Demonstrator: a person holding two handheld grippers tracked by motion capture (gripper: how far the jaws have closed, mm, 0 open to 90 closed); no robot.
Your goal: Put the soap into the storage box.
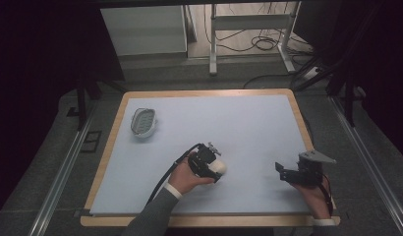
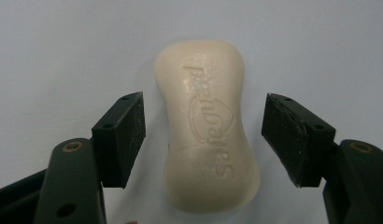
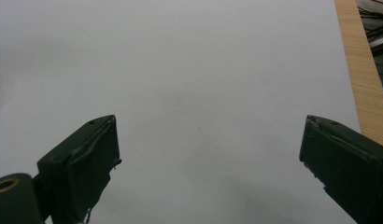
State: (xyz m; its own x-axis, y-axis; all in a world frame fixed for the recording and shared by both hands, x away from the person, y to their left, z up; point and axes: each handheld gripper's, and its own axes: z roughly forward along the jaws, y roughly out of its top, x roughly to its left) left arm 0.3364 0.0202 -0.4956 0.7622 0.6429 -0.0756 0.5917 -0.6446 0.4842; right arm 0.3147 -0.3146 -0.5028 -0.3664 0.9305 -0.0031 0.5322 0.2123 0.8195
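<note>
Standing over the pale blue-grey bench with its light wooden border, I see a dim room around it: grey floor, a white metal frame at the back with black cables looped under it, and dark curtains at both sides. Metal rails run along the floor on each side of the bench.

Near the far left corner sits a small oval white soap dish, well apart from the hands.

The left claw, black with a trailing cable, hangs over the near middle of the bench, its jaws spread wide on either side of a cream-coloured, waisted bar of soap without touching it. The bar lies flat on the surface, lettering pressed into its top face, its ends rounded and its middle slightly pinched.

The right claw, topped by a grey three-cornered plate, rests low near the right edge, jaws wide apart over bare surface.
</note>
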